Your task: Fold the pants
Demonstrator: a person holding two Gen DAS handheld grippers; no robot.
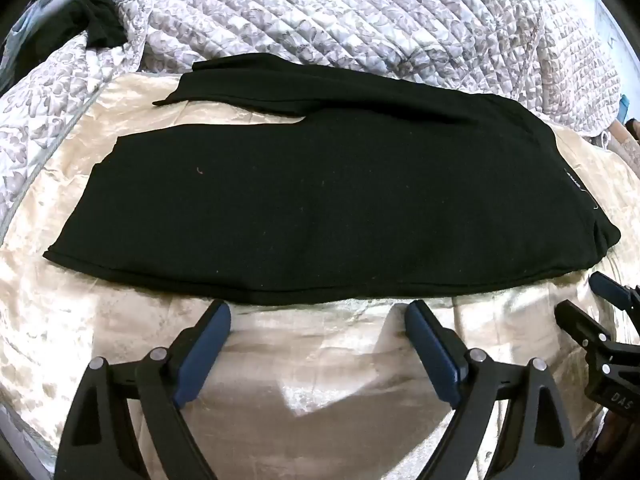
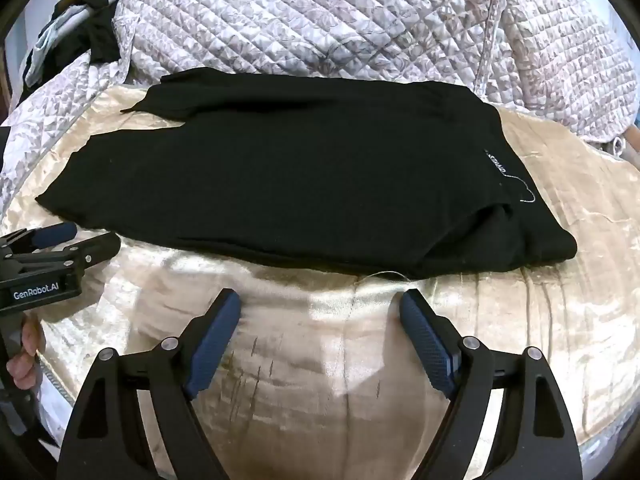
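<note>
Black pants (image 1: 312,204) (image 2: 288,184) lie flat on a cream satin sheet (image 1: 320,360) (image 2: 320,360), legs to the left, waistband with a white label and a loose thread at the right. The far leg lies partly under the near one. My left gripper (image 1: 318,312) hovers open just in front of the pants' near edge, nothing between its blue pads. My right gripper (image 2: 320,304) is open too, short of the near edge by the waist end. Each gripper also shows at the side of the other's view: the right gripper (image 1: 600,312), the left gripper (image 2: 60,248).
A quilted floral bedspread (image 1: 360,12) (image 2: 340,20) is bunched up behind the pants. Dark clothing (image 1: 100,20) (image 2: 96,36) lies at the far left corner. A person's hand (image 2: 28,356) grips the left tool's handle.
</note>
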